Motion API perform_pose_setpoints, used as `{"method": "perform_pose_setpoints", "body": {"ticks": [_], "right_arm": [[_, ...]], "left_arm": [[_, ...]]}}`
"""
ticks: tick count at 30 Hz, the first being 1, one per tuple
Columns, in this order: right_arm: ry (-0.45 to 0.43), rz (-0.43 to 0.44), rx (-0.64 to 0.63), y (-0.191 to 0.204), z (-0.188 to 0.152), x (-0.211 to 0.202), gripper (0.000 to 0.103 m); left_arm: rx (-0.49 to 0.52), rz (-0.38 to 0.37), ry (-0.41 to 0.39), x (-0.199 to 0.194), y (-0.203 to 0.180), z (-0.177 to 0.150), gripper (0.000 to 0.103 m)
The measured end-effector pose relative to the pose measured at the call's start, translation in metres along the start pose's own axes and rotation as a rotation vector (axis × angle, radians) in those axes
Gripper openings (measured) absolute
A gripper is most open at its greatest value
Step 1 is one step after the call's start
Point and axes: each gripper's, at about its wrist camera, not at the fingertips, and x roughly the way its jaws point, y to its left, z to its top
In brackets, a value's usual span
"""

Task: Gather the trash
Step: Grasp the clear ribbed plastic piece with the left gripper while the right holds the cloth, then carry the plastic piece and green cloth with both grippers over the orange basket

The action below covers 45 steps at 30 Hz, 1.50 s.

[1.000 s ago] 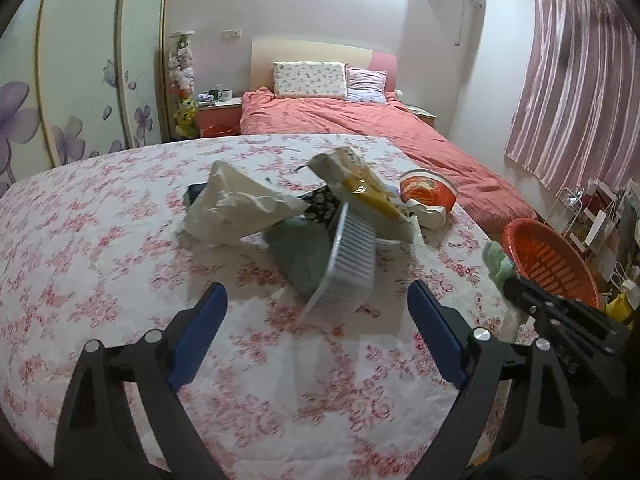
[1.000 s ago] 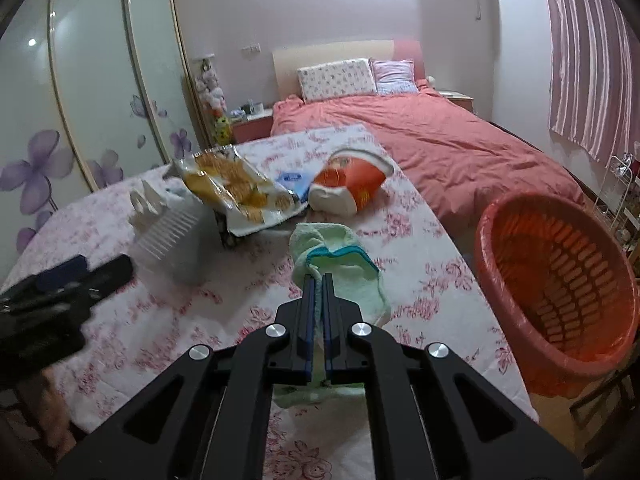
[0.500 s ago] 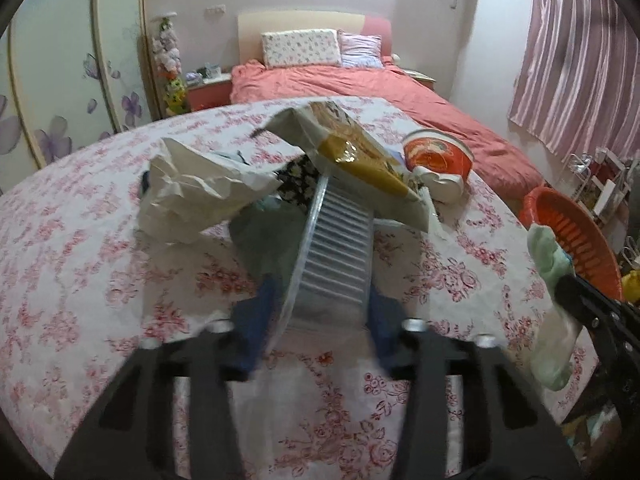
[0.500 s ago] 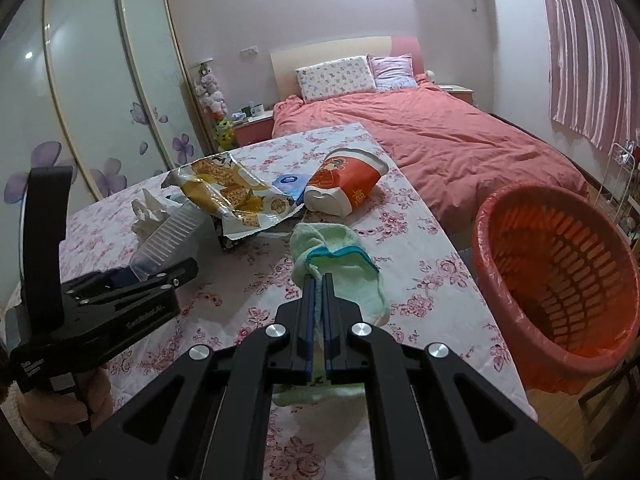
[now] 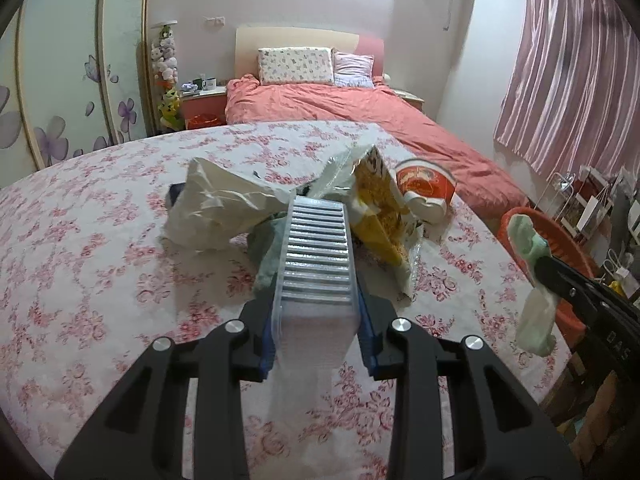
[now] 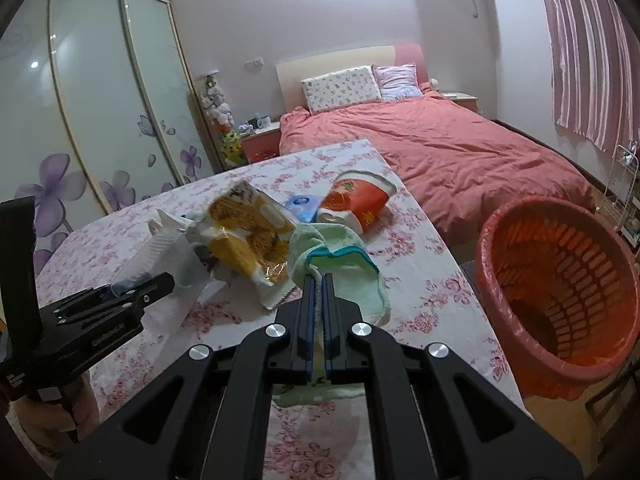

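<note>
So the clean-up looks barely started. The red basket (image 6: pixel 560 292), at the right side of the right wrist view, looks empty as far as its inside shows, and most of the trash sits in a heap on the flowery tablecloth (image 5: pixel 80 272).

The left gripper (image 5: pixel 318 316) has the clear ribbed plastic tray (image 5: pixel 318 256) between its blue pads, and its jaws are closing on it. The pads already press on the tray's two long sides. The tray is in the middle of the left wrist view. Its long side runs from the claw at the bottom up toward the top of the frame, so it points away from the camera, into the heap. Its ribs run across it from left to right.

The right gripper (image 6: pixel 318 304) is pressed together and pinches a pale green cloth (image 6: pixel 340 256) in the lower middle of its view. The cloth droops below the claw.

Left on the table are a crumpled white bag (image 5: pixel 216 208), a yellow snack bag (image 5: pixel 380 216), a red paper cup (image 5: pixel 426 192) lying on its side, and a small blue packet (image 6: pixel 302 204). I think all of it must go into the basket.
</note>
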Motion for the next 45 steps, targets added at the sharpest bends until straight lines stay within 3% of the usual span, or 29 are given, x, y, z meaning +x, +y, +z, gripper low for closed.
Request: {"method": "perform_pose_setpoints", "body": {"ticks": [11,23,36,45], "right_arm": [[-0.066,0.021,-0.006,0.001,0.01,-0.019,0.004],[-0.112,0.005,0.024,-0.016,0.013,-0.035,0.003],[-0.191,-0.069,0.099,-0.064,0.017,-0.058,0.003],[-0.235,-0.134,0.195,-0.119,0.022,-0.066,0.003]], "left_arm": [[0.005,-0.032,-0.073,-0.041,-0.004,0.012,0.033],[0.035,-0.087,-0.103,-0.058,-0.033,0.021,0.032],[0.106,-0.21,-0.12,-0.056,-0.1,0.033,0.033],[0.179,-0.317,-0.098,-0.035,-0.162,0.035,0.033]]}}
